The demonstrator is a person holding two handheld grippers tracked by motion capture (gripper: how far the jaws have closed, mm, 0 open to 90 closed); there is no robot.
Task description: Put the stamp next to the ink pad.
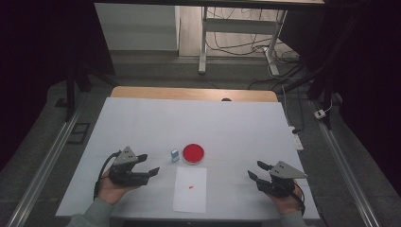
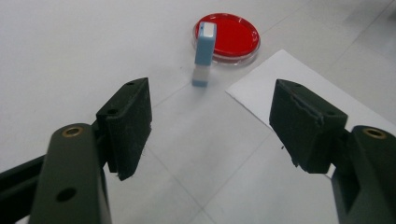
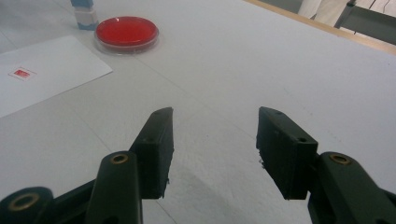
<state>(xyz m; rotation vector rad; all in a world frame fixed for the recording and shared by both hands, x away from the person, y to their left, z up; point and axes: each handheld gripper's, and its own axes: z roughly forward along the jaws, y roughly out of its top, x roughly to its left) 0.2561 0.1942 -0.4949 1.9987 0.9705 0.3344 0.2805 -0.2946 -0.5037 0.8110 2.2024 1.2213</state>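
Fingers of my left gripper (image 2: pixel 210 126) stood wide apart with nothing between them, and they pointed across the table (image 1: pixel 142 118) at the small blue-and-white block (image 2: pixel 204 56) standing upright just in front of the red dish (image 2: pixel 233 35). Seen from above, block (image 1: pixel 175 155) and dish (image 1: pixel 193 153) sat side by side, almost touching, near the middle of the table toward my edge, with the white sheet of paper (image 1: pixel 190 196) lying just nearer me and a tiny red tag (image 1: pixel 191 187) on it. My right gripper (image 1: pixel 257 171) waited near the table's right edge, its jaws about half open and empty. To do this reach well, I judged I should come in low and straight, centre the block between the pads, and close on its flat sides below the top, gently, since so narrow a thing would tip against the dish if nudged off line
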